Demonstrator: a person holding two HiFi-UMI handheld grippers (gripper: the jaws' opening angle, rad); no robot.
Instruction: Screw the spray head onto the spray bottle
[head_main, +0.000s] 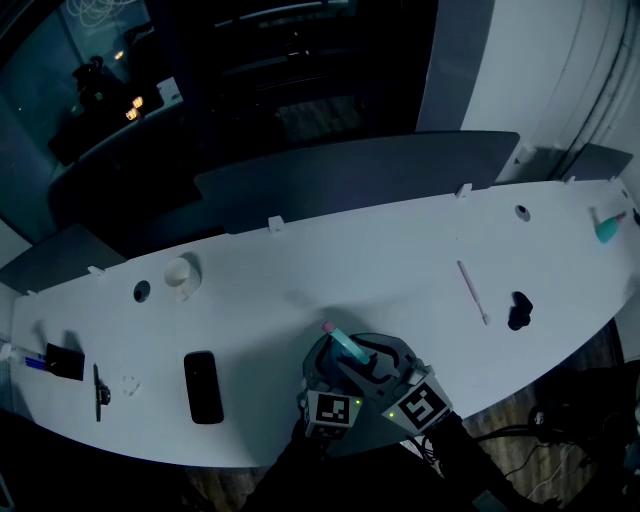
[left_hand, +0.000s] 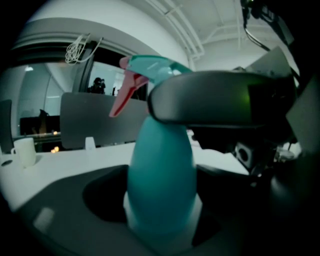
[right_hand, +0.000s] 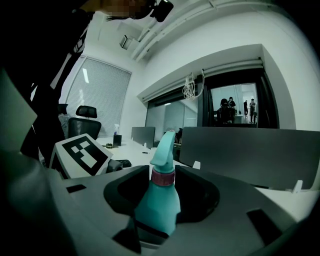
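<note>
In left gripper (left_hand: 161, 207), right gripper (right_hand: 162, 197): spray bottle (head_main: 346, 347).

**Left gripper** (head_main: 322, 368): held low, at the bottom centre of the head view, and pointed forward and slightly down. Its jaws stood wide, one on each side of the broad lower body of the spray bottle (left_hand: 161, 170), and were closed on it. The left marker cube (head_main: 332, 410) faced up.

**Right gripper** (head_main: 392, 365): sat just beside the left, angled in from the right and near level. Its jaws were set narrower and were closed on the same bottle higher up, near the collar. The right marker cube (head_main: 421, 405) faced up.

**Arms:** lost in the dark below both grippers, so their pose could not be made out.
</note>
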